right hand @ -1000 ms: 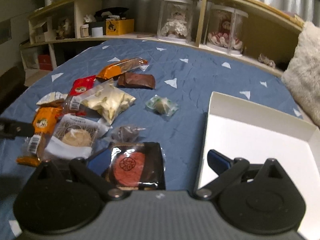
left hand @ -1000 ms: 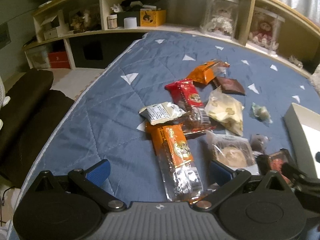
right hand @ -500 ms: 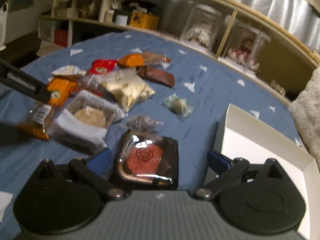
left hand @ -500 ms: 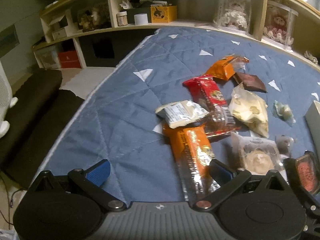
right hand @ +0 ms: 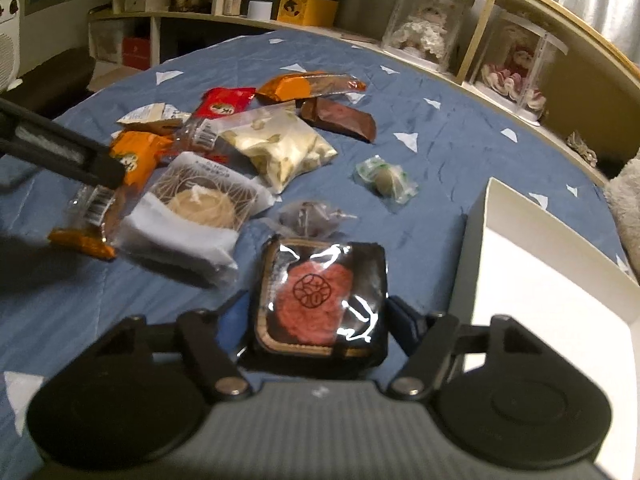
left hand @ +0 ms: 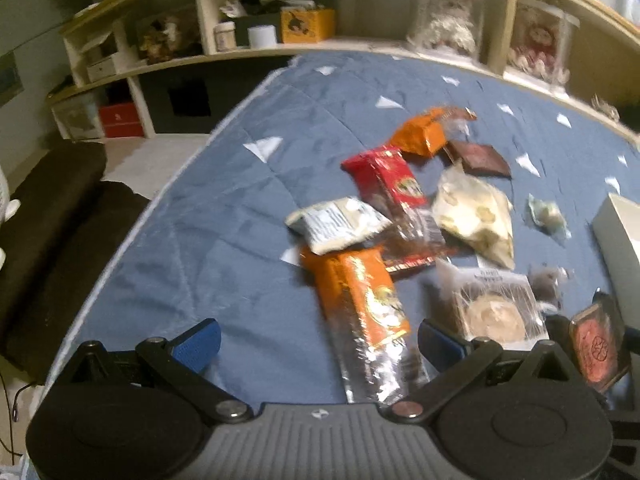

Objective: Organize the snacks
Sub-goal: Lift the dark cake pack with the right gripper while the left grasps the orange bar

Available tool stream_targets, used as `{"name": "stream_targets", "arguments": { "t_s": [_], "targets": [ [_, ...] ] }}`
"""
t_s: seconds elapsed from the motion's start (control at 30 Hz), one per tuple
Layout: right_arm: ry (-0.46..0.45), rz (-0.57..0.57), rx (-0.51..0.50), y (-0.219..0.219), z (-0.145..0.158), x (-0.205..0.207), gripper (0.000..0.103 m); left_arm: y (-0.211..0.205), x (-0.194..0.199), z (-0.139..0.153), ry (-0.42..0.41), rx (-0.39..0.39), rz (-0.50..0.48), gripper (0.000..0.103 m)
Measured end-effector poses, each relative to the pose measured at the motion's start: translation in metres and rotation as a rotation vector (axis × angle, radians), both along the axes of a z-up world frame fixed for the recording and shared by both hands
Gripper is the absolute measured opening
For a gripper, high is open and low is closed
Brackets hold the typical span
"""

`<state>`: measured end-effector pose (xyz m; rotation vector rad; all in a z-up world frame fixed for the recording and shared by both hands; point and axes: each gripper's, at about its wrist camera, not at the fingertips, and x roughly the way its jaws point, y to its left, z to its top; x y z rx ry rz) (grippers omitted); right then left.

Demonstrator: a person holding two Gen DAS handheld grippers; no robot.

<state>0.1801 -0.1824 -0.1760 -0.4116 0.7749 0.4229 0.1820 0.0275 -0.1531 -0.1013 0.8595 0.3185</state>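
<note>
While your right tool point(right hand: 318, 312) has its two blue pads drawn in against the sides of the dark square cake packet point(right hand: 320, 300), gripping it at the lower centre of the right wrist view, the white box point(right hand: 560, 280) lies immediately to the right of it in that frame, its near wall just beside the packet and its pale floor bare as far as the view shows. That is the relation to mind: the box sits to the right of the packet and runs away toward the upper right, so the carry looks like a short sideways one over that low wall, and your right hand is plainly the nearer one for it. Your left tool point(left hand: 316, 344) stands wide and grips nothing; between its pads, at the lower centre of the left wrist view, lies the long orange wrapper point(left hand: 360, 312), its long axis pointing away from you and slightly toward the upper left, almost in line with the fingers. The other snacks lie scattered on the blue bedspread point(left hand: 200, 248) beyond, among them the round pastry in clear wrap point(right hand: 200, 208) and the small green-wrapped sweet point(right hand: 386, 178), both well short of the box.
</note>
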Motion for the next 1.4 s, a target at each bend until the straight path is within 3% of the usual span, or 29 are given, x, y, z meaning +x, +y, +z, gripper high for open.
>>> {"name": "stream_targets", "arguments": {
  "t_s": [0.13, 0.27, 0.5, 0.57, 0.63, 0.73, 0.83, 0.87, 0.93, 1.2, 1.33, 1.4],
  "targets": [
    [0.055, -0.039, 0.067, -0.009, 0.005, -0.001, 0.073, -0.006, 0.006, -0.013, 0.060, 0.029, -0.028, 0.103],
    [0.095, -0.078, 0.115, -0.015, 0.008, 0.000, 0.073, 0.002, 0.000, -0.014, 0.058, -0.004, -0.018, 0.103],
    [0.135, -0.109, 0.177, -0.023, 0.015, -0.011, 0.071, 0.016, -0.010, -0.012, 0.064, 0.045, -0.003, 0.103],
    [0.137, -0.112, 0.188, -0.025, 0.018, -0.015, 0.067, 0.023, -0.011, -0.011, 0.072, 0.028, 0.000, 0.103],
    [0.148, -0.116, 0.203, -0.028, 0.021, -0.019, 0.046, 0.027, -0.010, -0.013, 0.091, 0.005, -0.004, 0.103],
    [0.192, -0.132, 0.251, -0.033, 0.021, -0.017, 0.046, 0.029, -0.009, -0.017, 0.121, -0.014, -0.013, 0.103],
    [0.187, -0.144, 0.272, -0.035, 0.018, -0.017, 0.054, 0.024, -0.010, -0.014, 0.099, -0.018, -0.026, 0.101],
    [0.195, -0.155, 0.291, -0.036, 0.018, -0.016, 0.063, 0.023, -0.012, -0.012, 0.075, -0.031, -0.033, 0.097],
    [0.214, -0.184, 0.345, -0.038, 0.017, -0.016, 0.069, 0.021, -0.013, -0.007, 0.034, -0.064, -0.052, 0.088],
    [0.177, -0.269, 0.352, -0.029, 0.008, -0.006, 0.076, 0.010, -0.013, -0.004, 0.030, -0.076, -0.106, 0.048],
    [0.166, -0.342, 0.391, -0.021, 0.006, 0.001, 0.091, 0.010, -0.024, -0.002, 0.037, -0.076, -0.126, 0.043],
    [0.145, -0.355, 0.374, -0.014, 0.005, 0.003, 0.092, 0.010, -0.029, 0.000, 0.044, -0.076, -0.143, 0.043]
  ]
}}
